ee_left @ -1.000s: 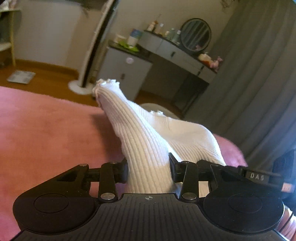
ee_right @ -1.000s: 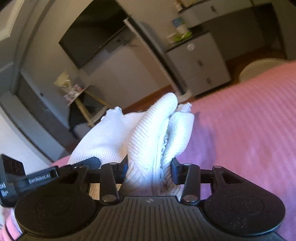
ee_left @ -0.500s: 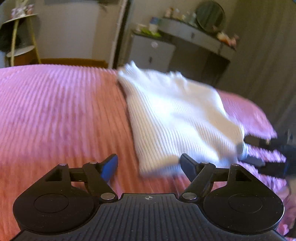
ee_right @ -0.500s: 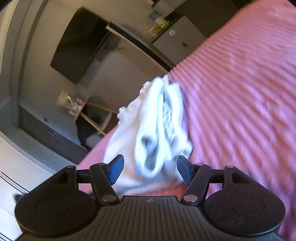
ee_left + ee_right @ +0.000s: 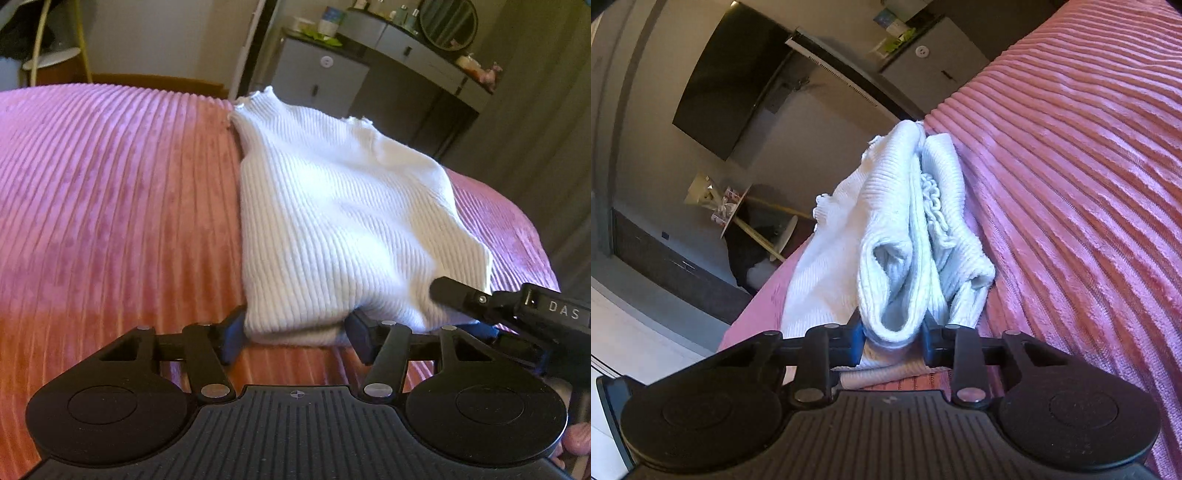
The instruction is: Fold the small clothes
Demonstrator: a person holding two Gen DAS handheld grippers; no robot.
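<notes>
The white top (image 5: 343,221) lay folded on the pink bed (image 5: 110,206), long axis running away from both tools, its near edge between the left tool's (image 5: 295,332) parted jaws while the right tool (image 5: 892,338) pinched a fold.

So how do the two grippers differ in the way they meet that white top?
The left gripper has its fingers wide apart, straddling the flat near edge of the white top. The right gripper has its fingers closer together, pinching a bunched fold at the layered side. Both meet the top low on the pink bedspread.
</notes>
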